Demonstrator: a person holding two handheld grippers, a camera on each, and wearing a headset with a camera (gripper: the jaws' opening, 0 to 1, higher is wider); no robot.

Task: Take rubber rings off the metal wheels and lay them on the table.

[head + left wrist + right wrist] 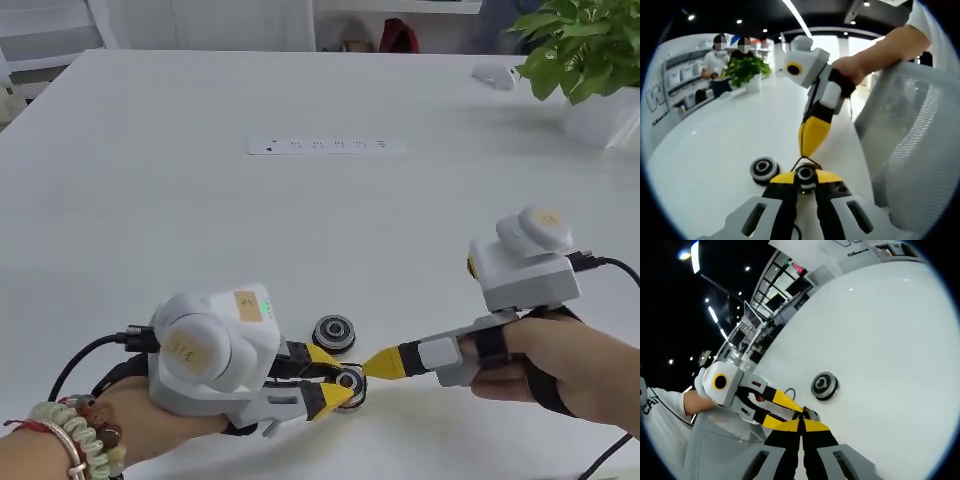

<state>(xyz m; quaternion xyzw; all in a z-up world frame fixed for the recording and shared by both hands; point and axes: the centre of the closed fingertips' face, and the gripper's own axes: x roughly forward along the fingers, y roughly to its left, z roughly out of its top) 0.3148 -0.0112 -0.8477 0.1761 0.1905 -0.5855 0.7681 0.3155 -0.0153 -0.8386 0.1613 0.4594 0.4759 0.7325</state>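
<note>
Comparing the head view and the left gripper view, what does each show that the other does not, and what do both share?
Head view: a power strip farther along the table, and a beaded bracelet on the wrist behind the left gripper. Left gripper view: two people by shelves, a mesh chair back, and a thin black rubber ring pinched at the right gripper tip. Shared: the potted plant, the loose wheel on the table, and the wheel clamped in the left jaws.

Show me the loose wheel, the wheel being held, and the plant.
Loose wheel (333, 332), head view, on its centre hub.
Held wheel (349, 381), head view, on its shiny middle.
Plant (580, 42), head view, on its green leaves.
</note>
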